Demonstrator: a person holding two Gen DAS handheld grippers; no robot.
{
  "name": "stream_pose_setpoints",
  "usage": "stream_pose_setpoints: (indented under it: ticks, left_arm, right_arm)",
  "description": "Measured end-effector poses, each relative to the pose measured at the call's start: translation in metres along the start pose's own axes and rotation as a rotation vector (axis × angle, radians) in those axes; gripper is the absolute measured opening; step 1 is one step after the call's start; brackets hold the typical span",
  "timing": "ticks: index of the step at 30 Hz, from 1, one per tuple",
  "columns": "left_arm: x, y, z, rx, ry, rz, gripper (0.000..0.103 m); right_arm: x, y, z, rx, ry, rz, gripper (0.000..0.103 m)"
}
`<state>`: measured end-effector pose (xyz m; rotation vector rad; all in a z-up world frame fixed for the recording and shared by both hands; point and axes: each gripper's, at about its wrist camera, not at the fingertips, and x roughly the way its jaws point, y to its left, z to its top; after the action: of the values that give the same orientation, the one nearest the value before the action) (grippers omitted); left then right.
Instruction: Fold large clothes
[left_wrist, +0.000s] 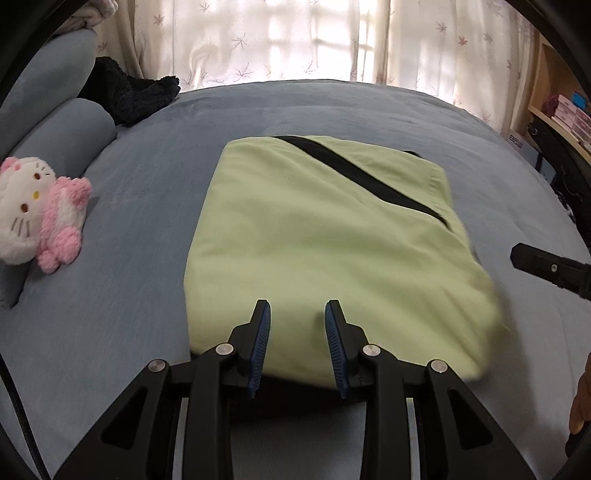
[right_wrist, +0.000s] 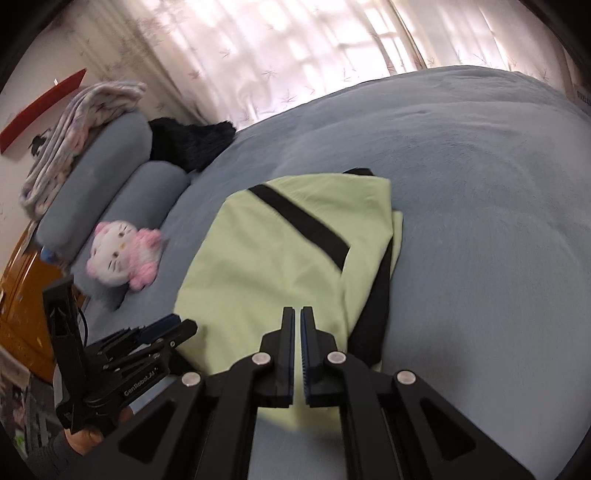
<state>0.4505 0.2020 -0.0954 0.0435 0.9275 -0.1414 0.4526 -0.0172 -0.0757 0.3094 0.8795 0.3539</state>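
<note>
A light green garment with a black stripe (left_wrist: 325, 236) lies folded into a compact rectangle on the grey-blue bed (left_wrist: 147, 206). It also shows in the right wrist view (right_wrist: 280, 266). My left gripper (left_wrist: 297, 308) is open and empty, its fingers hovering over the garment's near edge. It shows from the side in the right wrist view (right_wrist: 166, 328). My right gripper (right_wrist: 297, 314) is shut and empty above the garment's near right corner. One of its fingers (left_wrist: 543, 264) shows at the right edge of the left wrist view.
A pink and white plush cat (left_wrist: 37, 210) lies at the left by grey pillows (left_wrist: 62, 133). A black fluffy cloth (left_wrist: 136, 92) lies at the far left. Curtains (left_wrist: 295, 37) hang behind the bed. A shelf (left_wrist: 565, 110) stands at right. A folded blanket (right_wrist: 74, 129) tops the pillows.
</note>
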Motion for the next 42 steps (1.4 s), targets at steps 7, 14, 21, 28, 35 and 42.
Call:
stream_pose_setpoints:
  ticks: [7, 14, 21, 28, 35, 42]
  left_arm:
    - [-0.088, -0.032, -0.034, -0.003, 0.001, -0.022, 0.047]
    - [-0.175, -0.079, -0.075, 0.02, -0.01, -0.077, 0.054]
    - [-0.241, -0.125, -0.116, 0.071, 0.007, -0.127, 0.058]
    - [-0.3, -0.16, -0.153, 0.117, -0.021, -0.146, 0.07]
    - [-0.329, -0.182, -0.192, 0.094, -0.015, -0.149, 0.075]
    - [-0.342, -0.205, -0.231, 0.088, -0.024, -0.084, 0.081]
  right_arm:
    - [-0.082, 0.027, -0.026, -0.019, 0.02, 0.005, 0.003]
    - [-0.17, 0.04, -0.074, -0.036, 0.063, -0.039, 0.003]
    - [-0.254, 0.042, -0.129, -0.079, 0.105, -0.069, 0.003]
    - [-0.341, 0.042, -0.169, -0.106, 0.099, -0.072, 0.003]
    - [-0.369, 0.042, -0.217, -0.122, 0.046, -0.126, 0.003]
    - [-0.363, 0.027, -0.265, -0.042, 0.038, -0.117, 0.005]
